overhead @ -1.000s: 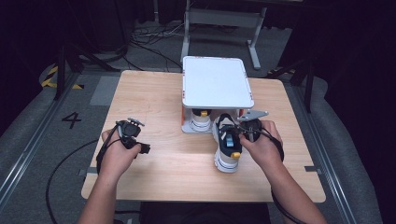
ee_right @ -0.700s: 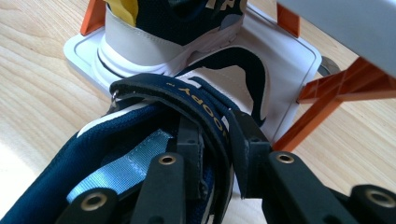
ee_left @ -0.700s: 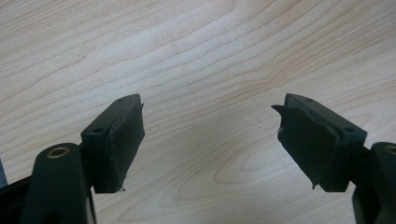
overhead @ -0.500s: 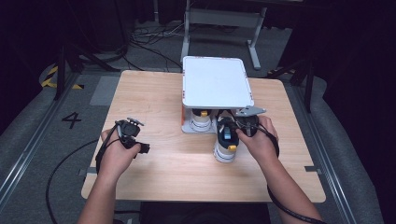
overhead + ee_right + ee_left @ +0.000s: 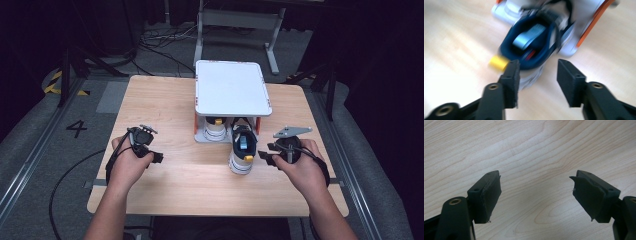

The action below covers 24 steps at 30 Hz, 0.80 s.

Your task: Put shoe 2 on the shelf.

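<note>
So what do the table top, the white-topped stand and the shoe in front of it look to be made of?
Table top: pale wood or wood laminate, matte, with grain lines plain in the left gripper view. White-topped stand: smooth white top, probably plastic, on orange uprights. Shoe: navy upper that looks like fabric, white sole likely rubber or foam, yellow knob; the blur leaves the texture open.

I see the shoe point(image 5: 242, 152) on the table point(image 5: 165, 110), probably half under the raised tray point(image 5: 231, 92); a second shoe point(image 5: 215, 129) sits beneath it, to the left.
</note>
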### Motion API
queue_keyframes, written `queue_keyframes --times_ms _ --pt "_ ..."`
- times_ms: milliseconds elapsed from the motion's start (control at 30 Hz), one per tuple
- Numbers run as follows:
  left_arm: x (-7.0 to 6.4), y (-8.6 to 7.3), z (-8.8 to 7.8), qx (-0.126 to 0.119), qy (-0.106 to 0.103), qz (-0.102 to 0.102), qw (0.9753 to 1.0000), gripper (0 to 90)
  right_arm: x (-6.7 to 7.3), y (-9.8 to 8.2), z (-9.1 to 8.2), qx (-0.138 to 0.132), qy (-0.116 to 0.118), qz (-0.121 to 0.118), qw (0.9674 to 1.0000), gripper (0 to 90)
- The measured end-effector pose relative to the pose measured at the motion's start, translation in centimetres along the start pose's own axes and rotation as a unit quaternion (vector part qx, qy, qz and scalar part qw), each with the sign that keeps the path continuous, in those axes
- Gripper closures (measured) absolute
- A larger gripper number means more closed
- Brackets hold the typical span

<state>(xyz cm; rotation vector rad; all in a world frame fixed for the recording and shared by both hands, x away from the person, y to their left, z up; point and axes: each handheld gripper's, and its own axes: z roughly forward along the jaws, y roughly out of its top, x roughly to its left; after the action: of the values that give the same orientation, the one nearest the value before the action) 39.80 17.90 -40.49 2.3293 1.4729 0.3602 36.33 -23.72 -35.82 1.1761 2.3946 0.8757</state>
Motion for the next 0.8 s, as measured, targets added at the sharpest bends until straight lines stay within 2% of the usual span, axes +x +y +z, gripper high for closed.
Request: queue_keyframes --times_ms 33,133,200,300,400,467,567,800 --pt "0.0 0.0 0.0 0.000 0.000 0.000 1.0000 22.9 0.4 -0.3 -0.1 0.012 0.010 0.004 0.9999 59.6" --pt "-0.1 0.2 0.1 0.001 -0.001 0.003 1.0000 22.9 1.6 -0.9 0.1 0.056 0.022 -0.007 0.9981 77.6" --pt "-0.1 0.3 0.1 -0.002 -0.003 0.002 1.0000 22.9 2.3 -1.2 0.6 0.083 0.032 -0.021 0.9958 90.0" --pt "-0.1 0.4 0.2 -0.002 -0.003 0.003 1.0000 22.9 3.1 -1.5 1.4 0.106 0.047 -0.025 0.9929 90.0" --pt "-0.1 0.5 0.2 -0.001 -0.003 0.003 1.0000 22.9 3.5 -1.7 2.0 0.112 0.054 -0.026 0.9919 90.0" --pt "0.0 0.4 0.1 -0.001 -0.004 0.002 1.0000 22.9 4.2 -1.7 2.9 0.113 0.068 -0.033 0.9908 90.0" --pt "0.0 0.3 0.1 -0.001 -0.003 0.000 1.0000 22.9 4.8 -1.8 3.5 0.112 0.071 -0.042 0.9903 90.0" --pt "0.1 0.0 0.0 -0.002 -0.003 -0.001 1.0000 22.9 5.0 -1.8 5.2 0.082 0.077 -0.048 0.9925 90.0"
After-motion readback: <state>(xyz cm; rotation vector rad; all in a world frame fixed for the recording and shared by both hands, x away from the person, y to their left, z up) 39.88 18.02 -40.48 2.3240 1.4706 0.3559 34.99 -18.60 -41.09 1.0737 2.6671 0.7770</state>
